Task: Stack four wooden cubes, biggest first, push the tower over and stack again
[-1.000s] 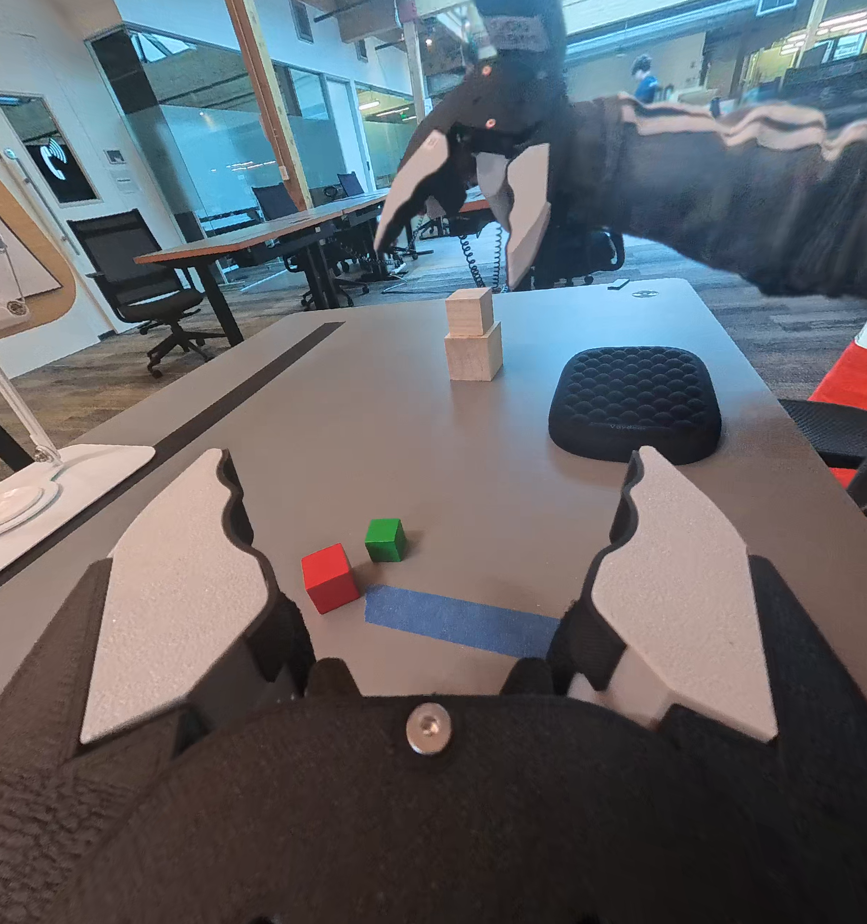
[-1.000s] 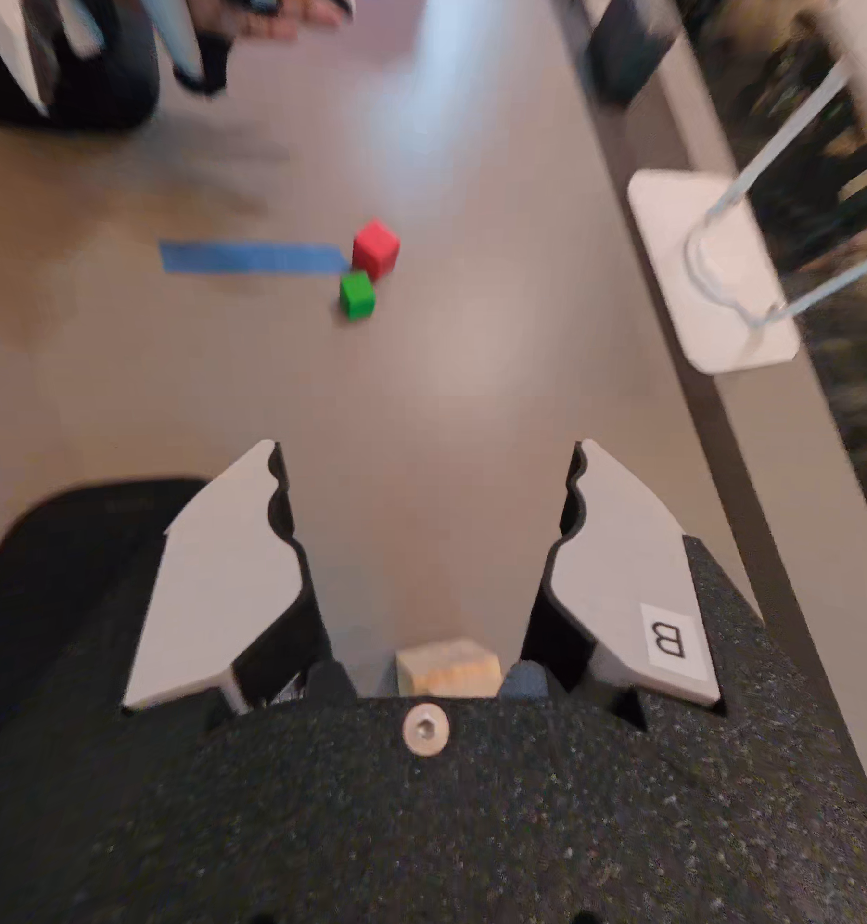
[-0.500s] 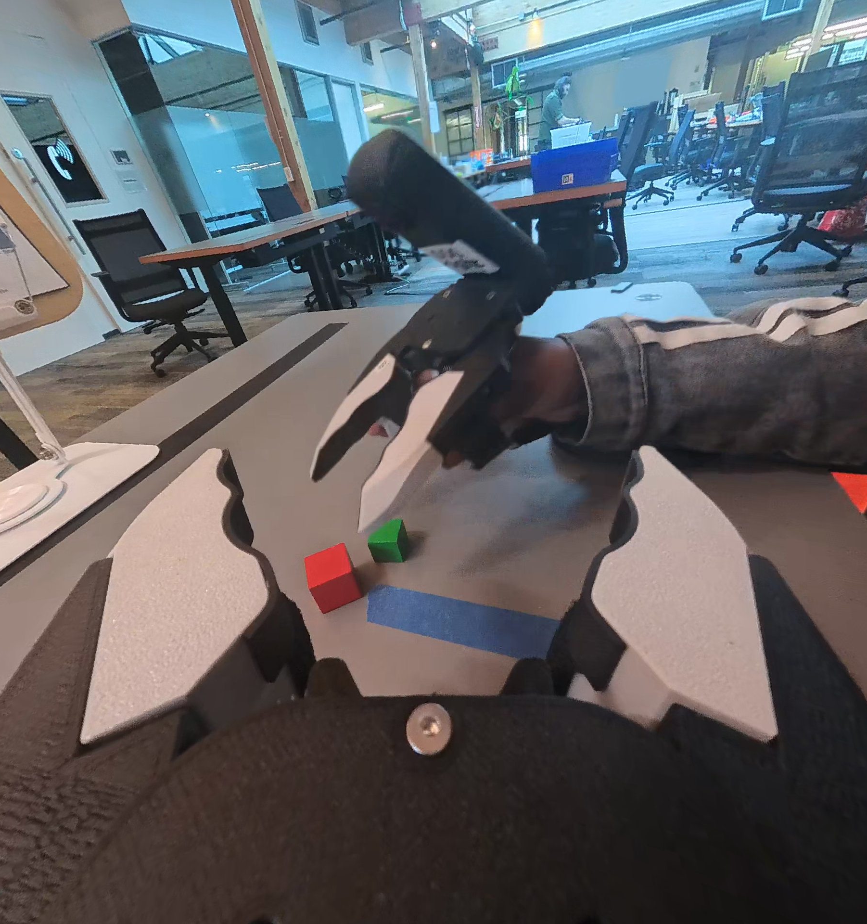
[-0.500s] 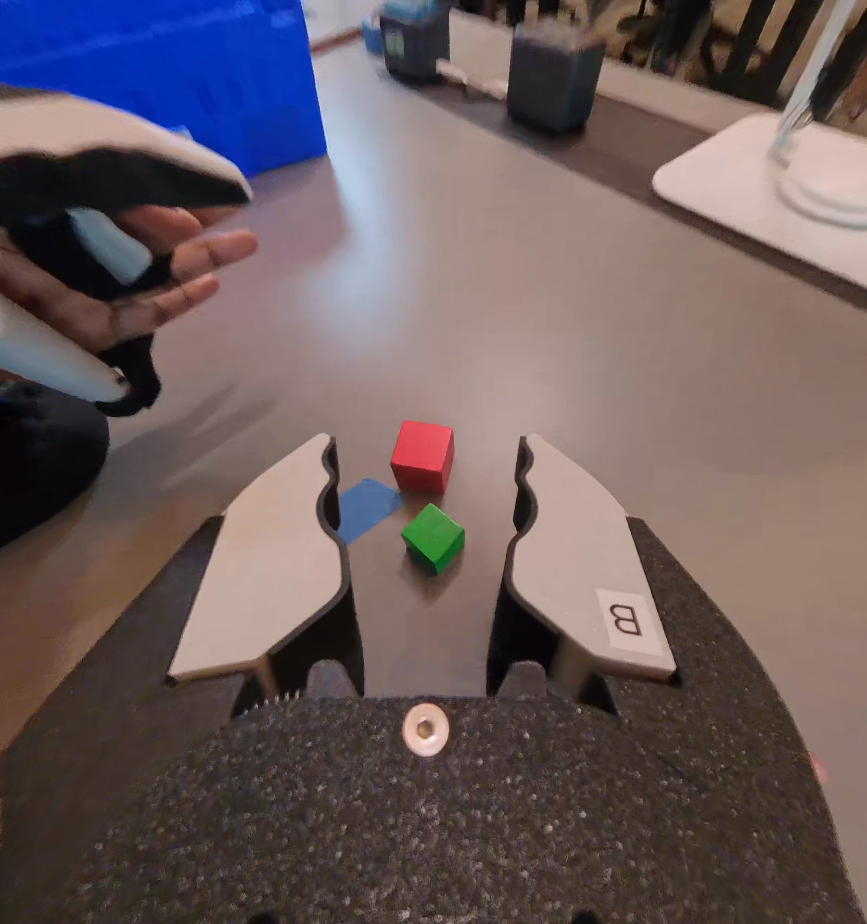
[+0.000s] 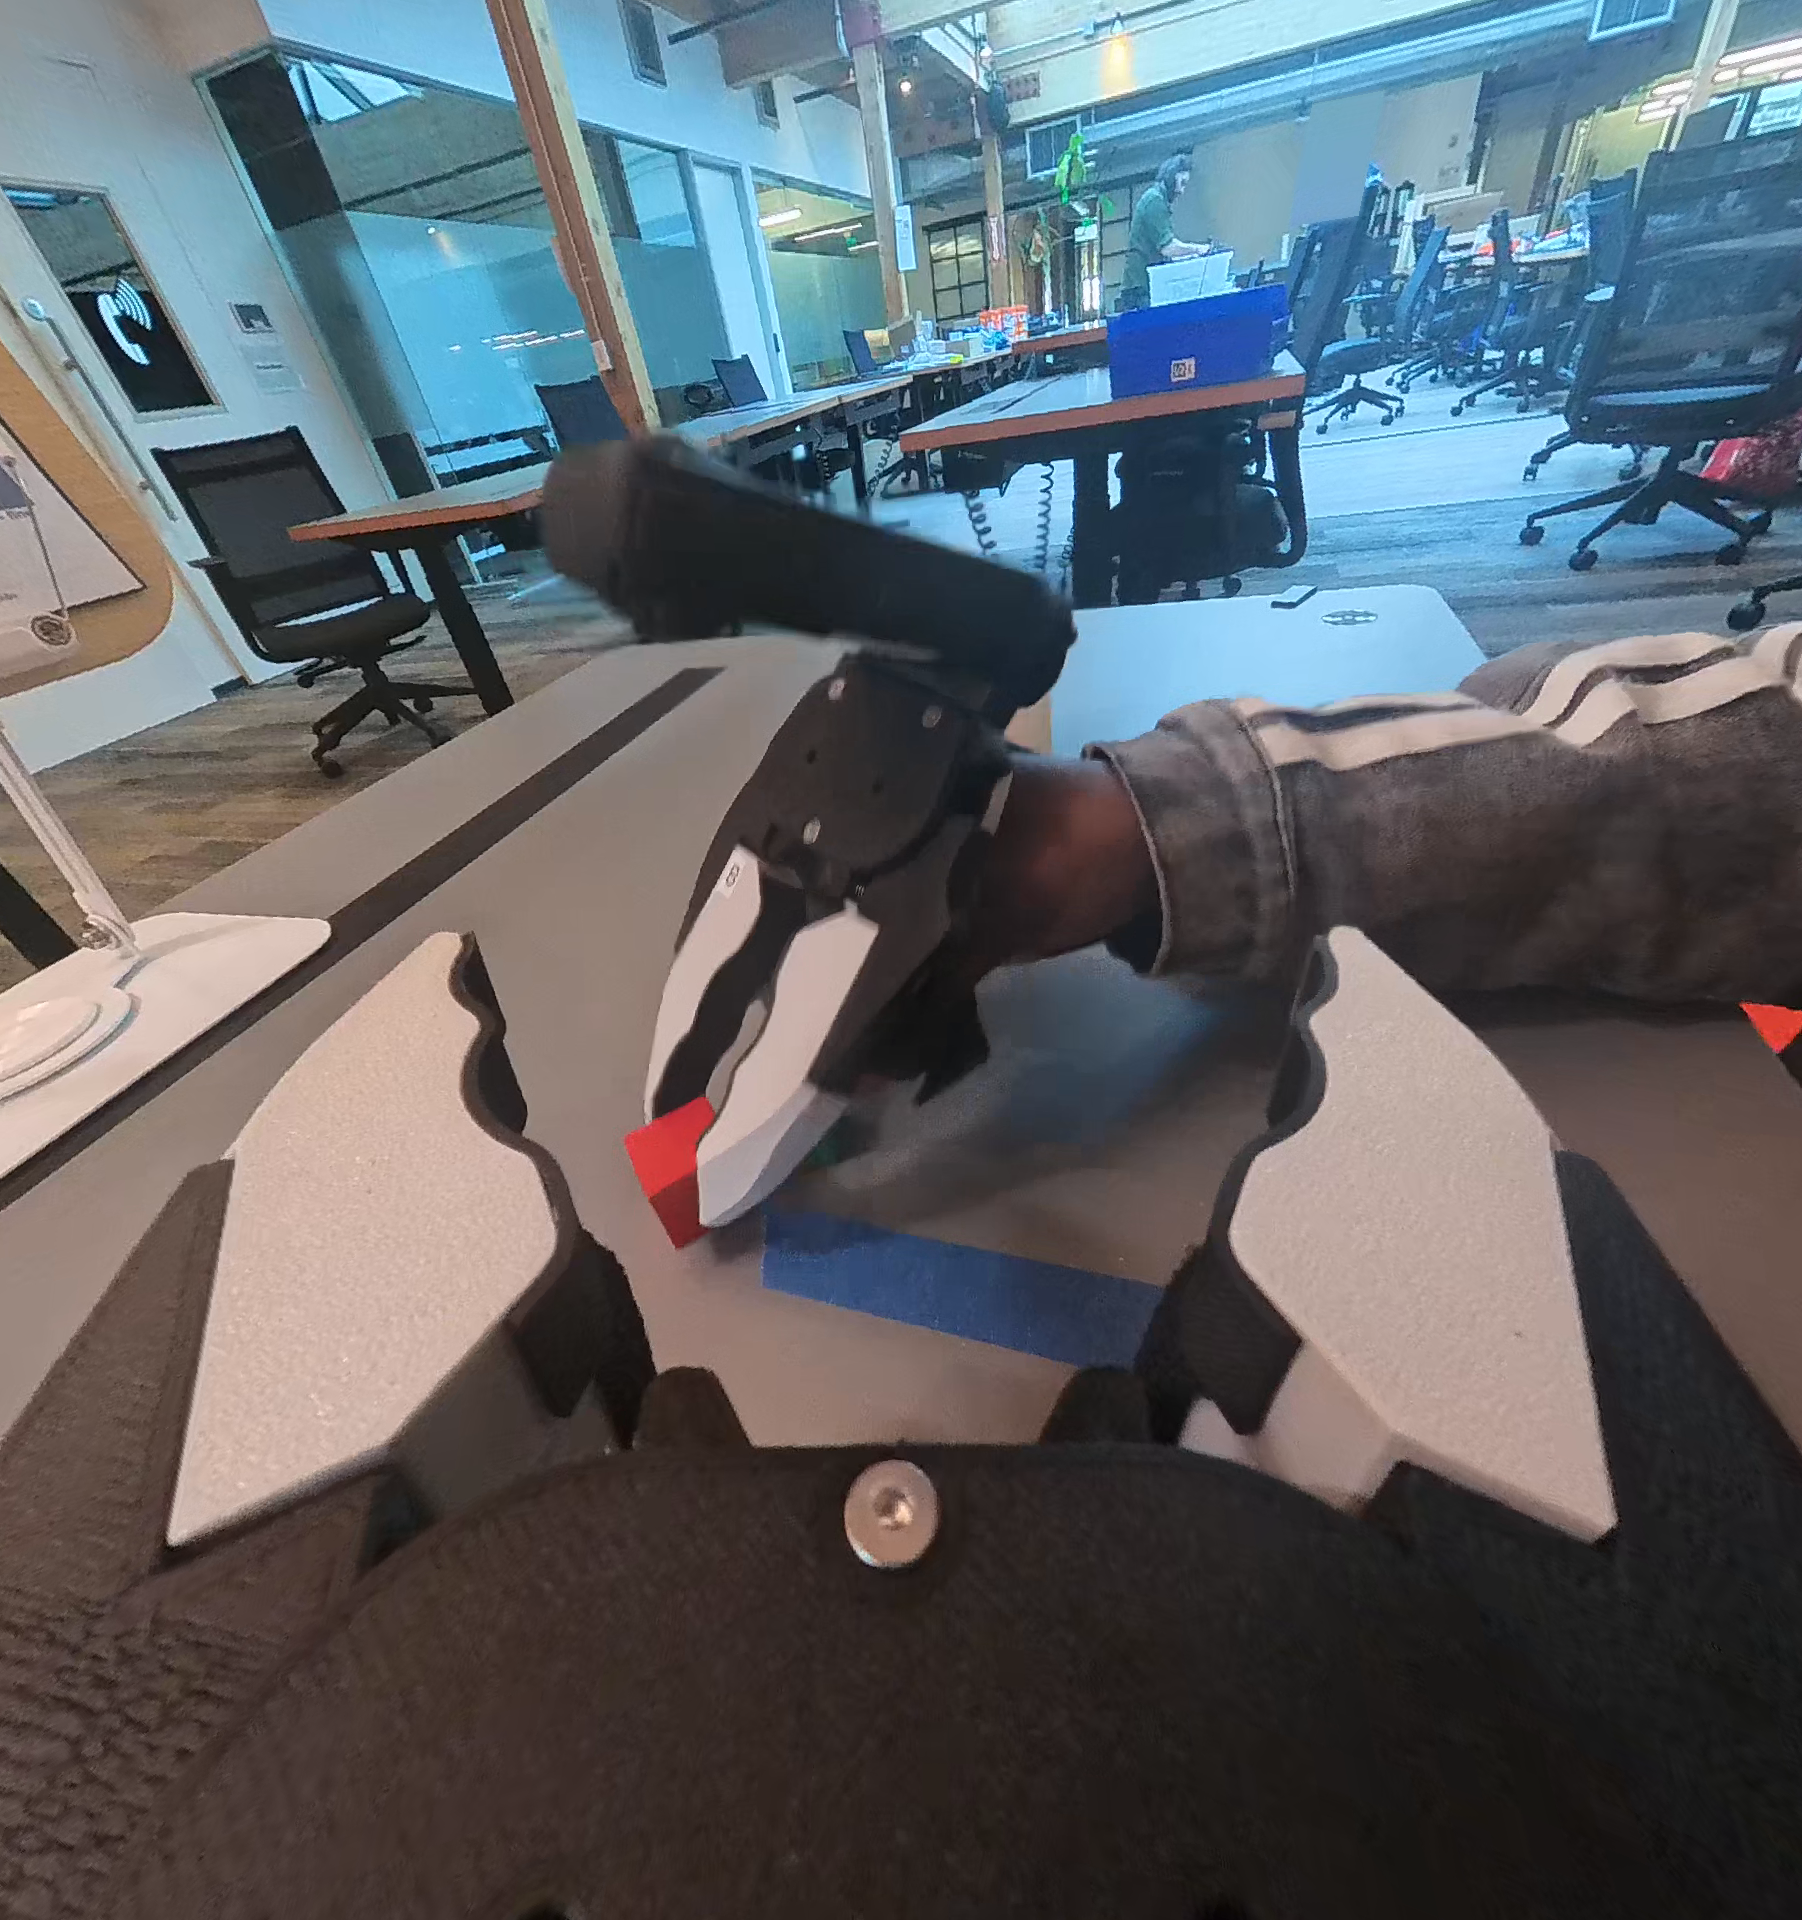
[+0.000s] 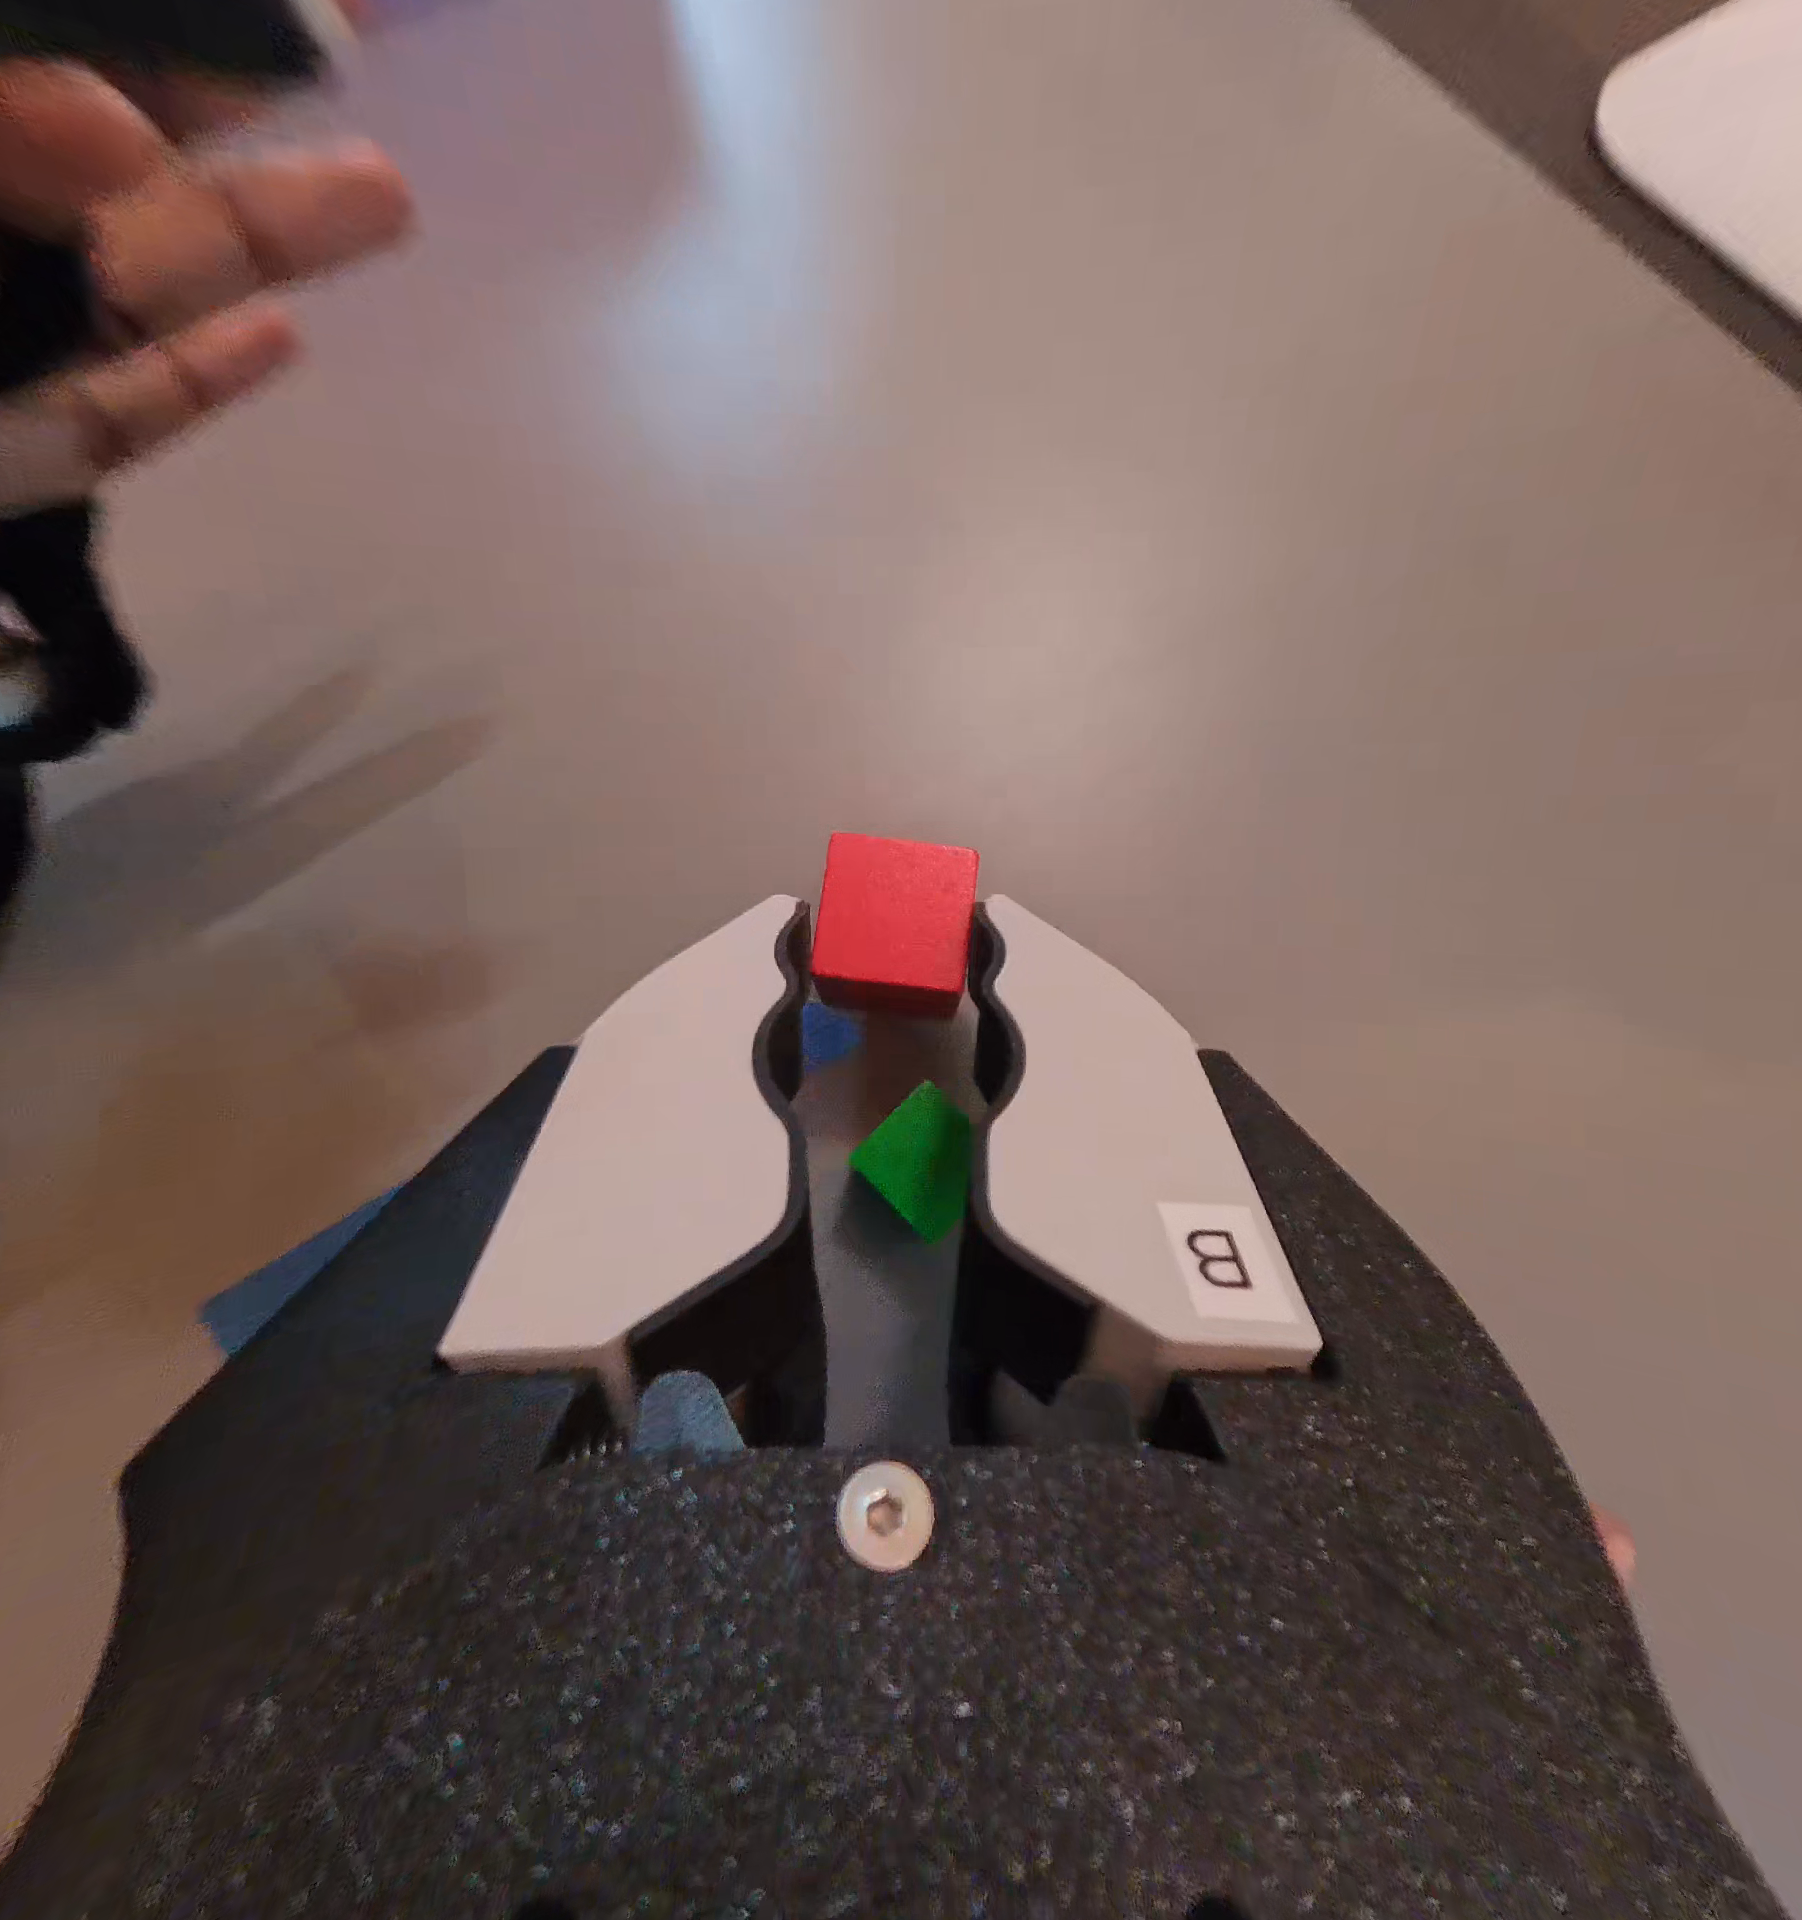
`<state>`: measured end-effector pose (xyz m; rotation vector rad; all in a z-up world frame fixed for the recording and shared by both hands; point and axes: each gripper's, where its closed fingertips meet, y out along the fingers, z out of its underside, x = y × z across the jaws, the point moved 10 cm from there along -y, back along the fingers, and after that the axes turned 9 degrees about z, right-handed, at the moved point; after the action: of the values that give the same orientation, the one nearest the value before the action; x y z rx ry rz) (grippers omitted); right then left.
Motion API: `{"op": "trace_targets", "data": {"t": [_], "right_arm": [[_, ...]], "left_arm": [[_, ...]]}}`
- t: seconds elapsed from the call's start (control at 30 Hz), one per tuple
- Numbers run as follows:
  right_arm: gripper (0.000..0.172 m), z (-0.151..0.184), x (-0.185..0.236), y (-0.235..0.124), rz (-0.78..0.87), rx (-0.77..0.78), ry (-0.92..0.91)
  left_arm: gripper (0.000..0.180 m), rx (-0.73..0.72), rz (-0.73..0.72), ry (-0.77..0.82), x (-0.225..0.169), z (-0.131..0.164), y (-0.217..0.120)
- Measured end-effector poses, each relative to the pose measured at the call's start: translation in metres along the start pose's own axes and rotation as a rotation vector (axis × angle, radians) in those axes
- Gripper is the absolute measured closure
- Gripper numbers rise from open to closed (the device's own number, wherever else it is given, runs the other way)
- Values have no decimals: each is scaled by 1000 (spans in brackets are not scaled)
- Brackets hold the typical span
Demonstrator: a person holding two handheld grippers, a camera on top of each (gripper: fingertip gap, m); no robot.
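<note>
Two of the four cubes show at this moment, and neither is one of the big ones; the tower's lower blocks are not to be seen in either view, since the sleeve [image 5: 1499, 821] and the right gripper's body fill the far half of the grey table [image 5: 440, 935] in the left wrist view. How much of the tower stands cannot be told from here.

Taking what does show from largest down: the red cube [image 6: 895, 920] sits at the very tips of the right gripper [image 6: 892, 925], whose jaws have narrowed until both pads [image 6: 996, 966] appear to press its side faces. Its lower corner looks to be at or barely off the table, just beside the end of the blue tape strip [image 5: 954, 1304], so I judge the pick made but the lift hardly begun. The smaller green cube [image 6: 912, 1158] lies loose on the table, farther back between the same fingers and turned corner-on; whether the right finger brushes it is hard to say.

The left gripper [image 5: 866, 1039] hangs back over the near edge with its jaws spread wide and nothing between them.

Left to do, by my reckoning: carry the red cube to the tower, then the green on top, then the push and the whole second stacking.
</note>
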<state>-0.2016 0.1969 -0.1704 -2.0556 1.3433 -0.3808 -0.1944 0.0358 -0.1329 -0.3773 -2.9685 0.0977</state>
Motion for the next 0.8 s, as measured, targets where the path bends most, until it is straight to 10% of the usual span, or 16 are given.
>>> {"op": "trace_targets", "data": {"t": [0.23,0.5,0.8], "right_arm": [[143,4,-42,-107,-155,-240,-51],[143,46,-137,-243,-46,-111,-290],[143,97,-217,-239,-325,-41,-323]], "left_arm": [[41,0,7,-3,-1,0,1],[41,-3,18,-17,-1,2,3],[41,-9,23,-34,0,5,3]]}}
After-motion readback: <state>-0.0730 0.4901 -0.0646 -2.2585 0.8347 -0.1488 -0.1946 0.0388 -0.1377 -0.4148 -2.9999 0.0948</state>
